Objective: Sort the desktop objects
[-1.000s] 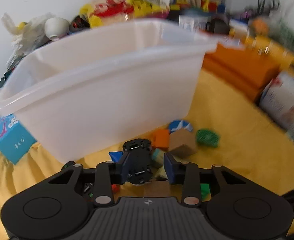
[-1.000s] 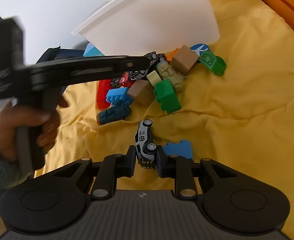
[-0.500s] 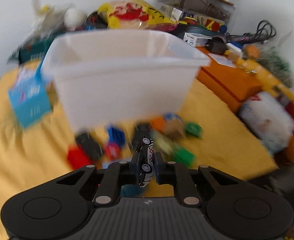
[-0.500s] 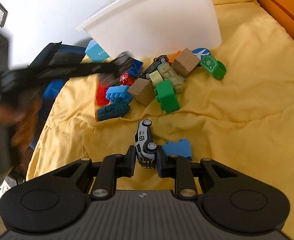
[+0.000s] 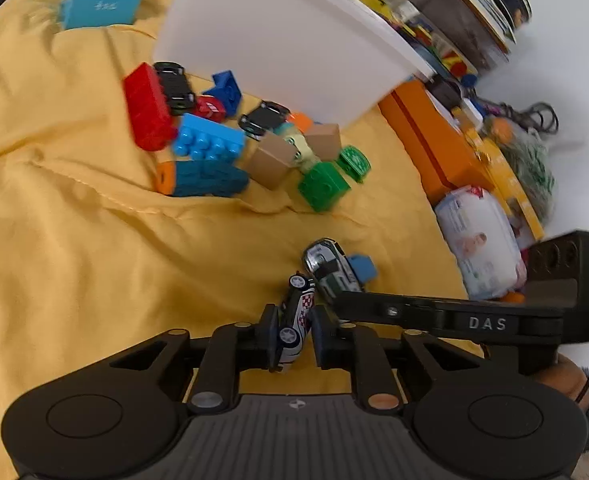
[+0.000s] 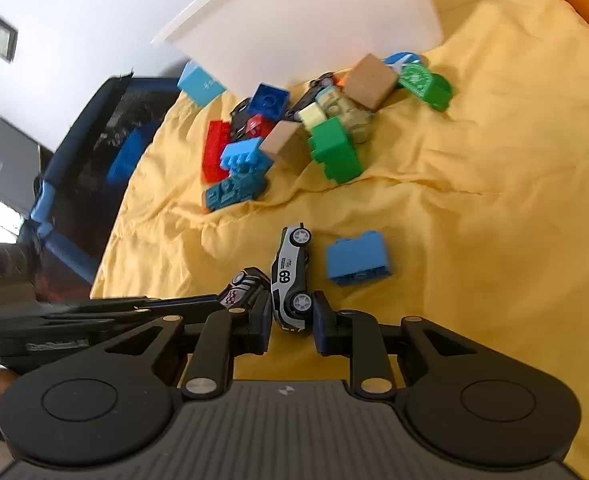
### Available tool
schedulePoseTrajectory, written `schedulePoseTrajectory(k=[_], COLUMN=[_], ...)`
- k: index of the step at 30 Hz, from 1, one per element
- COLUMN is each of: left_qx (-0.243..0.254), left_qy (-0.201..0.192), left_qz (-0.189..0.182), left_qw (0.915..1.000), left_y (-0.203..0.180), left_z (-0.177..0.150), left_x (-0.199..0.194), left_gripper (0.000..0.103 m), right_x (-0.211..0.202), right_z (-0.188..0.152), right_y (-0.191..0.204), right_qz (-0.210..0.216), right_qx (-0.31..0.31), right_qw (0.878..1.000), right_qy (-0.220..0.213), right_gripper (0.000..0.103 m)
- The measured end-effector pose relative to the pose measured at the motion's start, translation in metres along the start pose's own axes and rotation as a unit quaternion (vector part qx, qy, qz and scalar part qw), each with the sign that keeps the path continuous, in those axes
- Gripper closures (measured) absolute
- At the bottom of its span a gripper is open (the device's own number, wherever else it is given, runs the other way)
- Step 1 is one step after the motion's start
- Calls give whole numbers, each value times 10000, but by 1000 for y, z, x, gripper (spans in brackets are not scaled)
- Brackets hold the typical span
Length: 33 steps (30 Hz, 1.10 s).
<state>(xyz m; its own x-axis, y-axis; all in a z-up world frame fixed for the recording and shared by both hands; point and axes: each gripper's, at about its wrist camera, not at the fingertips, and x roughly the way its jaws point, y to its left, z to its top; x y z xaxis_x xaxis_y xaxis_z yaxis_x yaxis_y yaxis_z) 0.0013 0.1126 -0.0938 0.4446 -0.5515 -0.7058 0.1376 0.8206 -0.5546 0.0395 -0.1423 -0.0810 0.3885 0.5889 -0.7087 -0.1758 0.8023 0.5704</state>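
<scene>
Toy cars (image 6: 290, 276) crowd together; blue brick (image 6: 357, 257) beside, white bin (image 6: 314, 20) behind.

Both views were taken from wrist-mounted fisheye cameras, each looking forward and steeply down along its own gripper fingers onto the yellow cloth (image 5: 74, 240). The left wrist view was aimed towards the white bin (image 5: 286, 40) from the left, close above the cloth. The right wrist view was aimed at the same bin (image 6: 314, 20) from a similar closeness. The block pile (image 5: 214, 152) (image 6: 278, 140) and the lone blue block (image 6: 356, 258) were shared by both views.
</scene>
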Motion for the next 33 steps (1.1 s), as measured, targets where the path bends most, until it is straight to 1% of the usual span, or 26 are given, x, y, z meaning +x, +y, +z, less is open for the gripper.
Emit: schedulePoseTrajectory(k=[1,3,4,5,6,7,9,12,14,15,16,18,19,20,21,22,24,25,26,27,28,29,31,33], left_qx=[2,115,189,266,336,410,574,872,1189,1383,1631,2182,2380,2527,2623,2664,2706,2733,2768,2778,2781,2783,2765,2734], left_qy=[-55,-130,-155,-210,-254,-287,-336,-394,-372,-316,-251,-139,-85,-37,6,45,77,94,120,133,137,145,167,181], left_qz=[82,372,478,628,740,807,853,933,857,898,987,1198,1285,1348,1362,1347,1420,1466,1494,1515,1517,1504,1506,1482], left_qw=[10000,9992,9986,9974,9964,9955,9941,9910,9885,9858,9813,9684,9627,9581,9553,9544,9521,9506,9492,9485,9484,9485,9490,9503], left_y=[0,-1,-1,-2,-1,-2,-3,-11,-20,-27,-34,-46,-50,-53,-54,-54,-53,-53,-52,-52,-51,-50,-48,-45], left_z=[1,3,5,6,8,9,12,13,11,9,7,0,-4,-7,-10,-12,-14,-14,-14,-15,-14,-14,-15,-15], left_x=[-2,-6,-9,-12,-15,-18,-26,-32,-32,-30,-26,-16,-12,-9,-5,-2,5,8,11,13,14,15,17,18], left_gripper=[79,75,69,63,61,60,59,58,57,57,57,57,57,57,57,57,57,57,57,57,58,58,58,60], right_x=[-3,-7,-7,-8,-8,-9,-12,-16,-18,-19,-20,-23,-24,-25,-25,-23,-15,-10,-6,-2,4,9,16,21], right_z=[1,3,4,5,6,7,8,11,14,14,15,14,12,10,7,3,-6,-11,-13,-15,-17,-18,-22,-25], right_y=[1,0,-2,-4,-6,-7,-6,-7,-7,-6,-4,6,14,23,34,43,59,63,65,67,68,68,69,68], right_qz=[-69,-148,-156,-179,-236,-295,-422,-618,-758,-824,-853,-801,-829,-954,-1096,-1240,-1573,-1672,-1708,-1721,-1751,-1781,-1862,-1976], right_qx=[-77,-144,-133,-120,-116,-149,-286,-469,-552,-644,-757,-1182,-1530,-1931,-2434,-2948,-3888,-4264,-4493,-4675,-4787,-4863,-4977,-5029], right_qw=[9999,9997,9997,9997,9996,9994,9985,9966,9950,9938,9927,9888,9838,9754,9625,9463,9069,8881,8763,8667,8601,8554,8471,8414], right_qy=[-35,-102,-125,-128,-127,-142,-202,-283,-348,-369,-392,-425,-436,-471,-492,-472,-412,-375,-325,-248,-182,-122,-85,-80], right_gripper=[79,78,77,75,71,69,61,59,58,57,57,57,58,57,58,58,58,59,60,61,62,64,64,64])
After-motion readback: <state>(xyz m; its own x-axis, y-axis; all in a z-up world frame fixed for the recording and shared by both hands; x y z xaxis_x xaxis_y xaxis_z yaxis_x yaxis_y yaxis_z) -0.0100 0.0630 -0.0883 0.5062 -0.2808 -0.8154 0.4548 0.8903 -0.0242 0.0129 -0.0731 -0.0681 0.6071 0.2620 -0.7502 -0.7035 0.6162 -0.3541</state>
